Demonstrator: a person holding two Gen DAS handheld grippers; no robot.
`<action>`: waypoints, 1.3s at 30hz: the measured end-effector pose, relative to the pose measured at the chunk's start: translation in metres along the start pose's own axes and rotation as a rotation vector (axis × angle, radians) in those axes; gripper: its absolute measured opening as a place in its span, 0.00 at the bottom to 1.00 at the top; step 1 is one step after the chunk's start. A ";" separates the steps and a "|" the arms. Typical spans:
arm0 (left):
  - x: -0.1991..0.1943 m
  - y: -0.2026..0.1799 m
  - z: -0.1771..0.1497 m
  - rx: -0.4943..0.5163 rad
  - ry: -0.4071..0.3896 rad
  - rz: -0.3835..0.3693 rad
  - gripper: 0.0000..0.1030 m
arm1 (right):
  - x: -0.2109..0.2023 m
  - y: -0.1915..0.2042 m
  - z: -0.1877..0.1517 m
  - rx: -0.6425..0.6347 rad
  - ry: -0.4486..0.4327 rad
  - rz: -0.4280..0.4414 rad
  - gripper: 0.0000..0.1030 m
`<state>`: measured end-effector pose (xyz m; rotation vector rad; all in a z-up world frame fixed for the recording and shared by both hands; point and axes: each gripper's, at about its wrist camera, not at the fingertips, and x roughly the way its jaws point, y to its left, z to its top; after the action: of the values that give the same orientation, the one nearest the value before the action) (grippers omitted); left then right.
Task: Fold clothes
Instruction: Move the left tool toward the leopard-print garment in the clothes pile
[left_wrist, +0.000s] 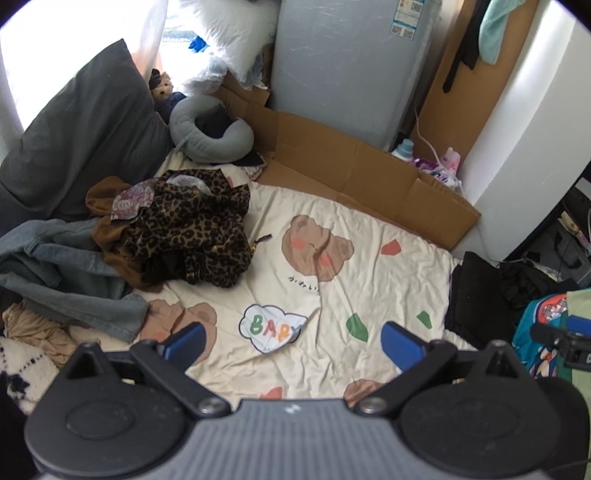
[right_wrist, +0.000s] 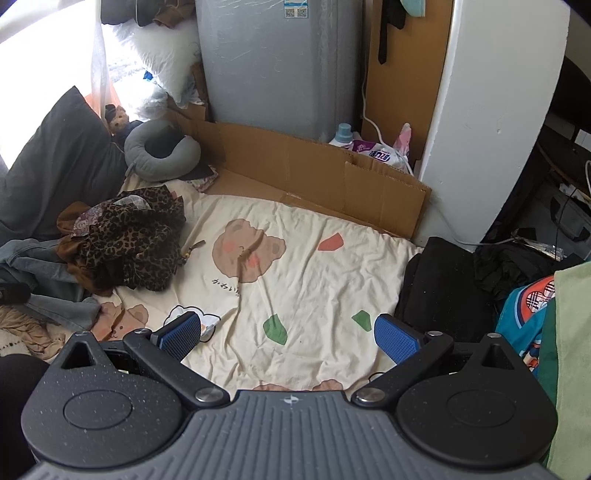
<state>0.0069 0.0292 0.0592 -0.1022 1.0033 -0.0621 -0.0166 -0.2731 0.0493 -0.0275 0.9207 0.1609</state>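
A heap of unfolded clothes lies at the left of a cream bear-print blanket (left_wrist: 332, 295) (right_wrist: 314, 288): a leopard-print garment (left_wrist: 199, 232) (right_wrist: 133, 240), a brown one (left_wrist: 107, 229), and a blue-grey denim piece (left_wrist: 66, 273) (right_wrist: 40, 266). A folded black garment (left_wrist: 476, 295) (right_wrist: 439, 291) rests at the blanket's right edge. My left gripper (left_wrist: 293, 341) hovers open above the blanket's near part, holding nothing. My right gripper (right_wrist: 288, 334) is likewise open and empty over the blanket.
A dark grey pillow (left_wrist: 85, 129) and a grey neck pillow (left_wrist: 210, 136) sit at the back left. Flattened cardboard (left_wrist: 351, 173) lines the far edge before a grey appliance (left_wrist: 351, 66). A colourful bag (left_wrist: 546, 325) and a green cloth (right_wrist: 569, 350) are at the right.
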 end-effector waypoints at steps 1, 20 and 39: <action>-0.001 0.002 0.003 0.003 -0.002 0.000 0.99 | 0.001 0.001 0.002 -0.004 0.001 0.003 1.00; 0.023 0.060 0.057 -0.035 -0.045 0.037 0.99 | 0.037 0.025 0.049 -0.036 0.002 0.043 1.00; 0.086 0.103 0.108 -0.072 -0.125 0.043 0.95 | 0.122 0.047 0.102 -0.102 0.025 0.117 1.00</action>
<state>0.1452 0.1296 0.0331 -0.1486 0.8829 0.0202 0.1297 -0.2022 0.0161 -0.0701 0.9387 0.3164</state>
